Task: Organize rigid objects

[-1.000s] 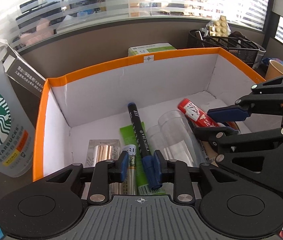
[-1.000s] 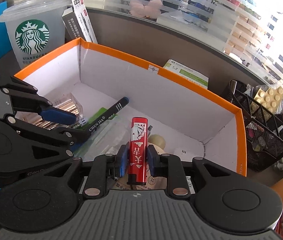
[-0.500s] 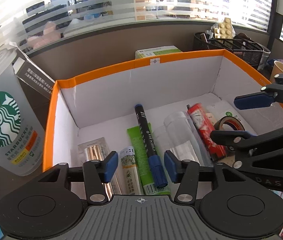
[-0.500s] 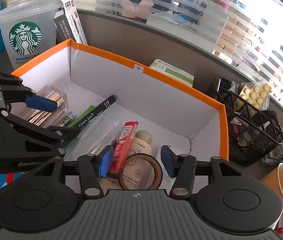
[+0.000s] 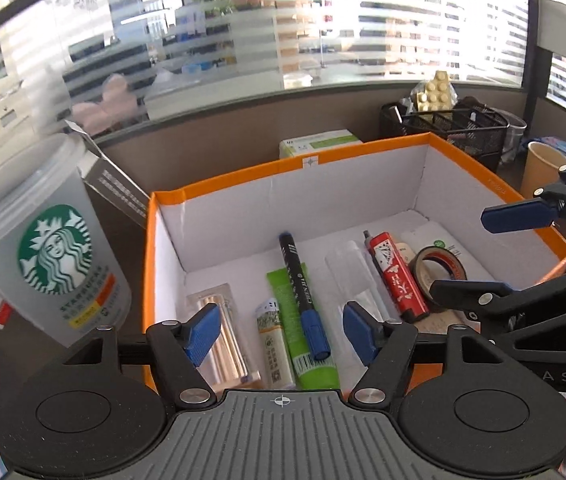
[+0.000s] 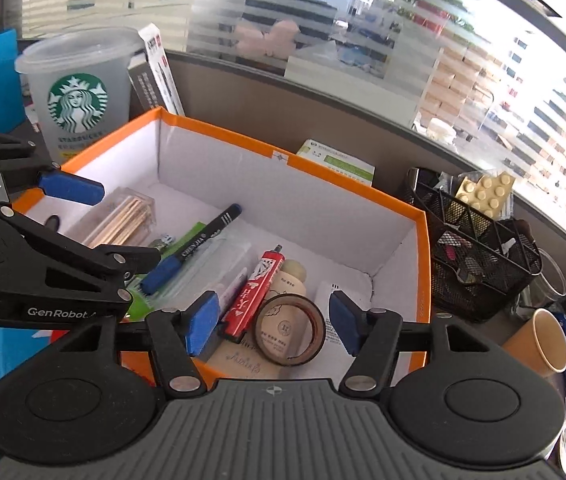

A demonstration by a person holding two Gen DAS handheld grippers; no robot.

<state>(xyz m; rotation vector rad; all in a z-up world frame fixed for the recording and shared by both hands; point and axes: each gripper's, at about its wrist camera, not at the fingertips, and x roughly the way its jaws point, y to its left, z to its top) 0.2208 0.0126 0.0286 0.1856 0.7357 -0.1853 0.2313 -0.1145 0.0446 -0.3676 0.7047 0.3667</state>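
An orange-rimmed white box (image 5: 363, 154) (image 6: 423, 248) holds several items. A black marker with a blue cap (image 5: 303, 292) (image 6: 191, 252) lies on a green packet (image 5: 303, 332). A red lighter (image 5: 397, 276) (image 6: 255, 292) rests beside a roll of tape (image 5: 439, 268) (image 6: 289, 330) and a clear tube (image 5: 357, 276). A clear case of sticks (image 5: 219, 332) (image 6: 123, 224) lies at the left. My left gripper (image 5: 281, 334) hovers above the marker, jaws opening, nothing between the pads. My right gripper (image 6: 271, 322) hovers above the lighter and tape, jaws opening, holding nothing.
A Starbucks cup (image 5: 49, 248) (image 6: 77, 92) stands left of the box with a grey carton (image 5: 117, 188) behind it. A black mesh organiser (image 6: 479, 248) and a paper cup (image 6: 547, 340) stand to the right. A green-and-white box (image 5: 319, 144) sits behind.
Both grippers let go: the left released the marker, the right released the red lighter, which now lies in the box. Both jaws spread and both grippers pulled back and up.
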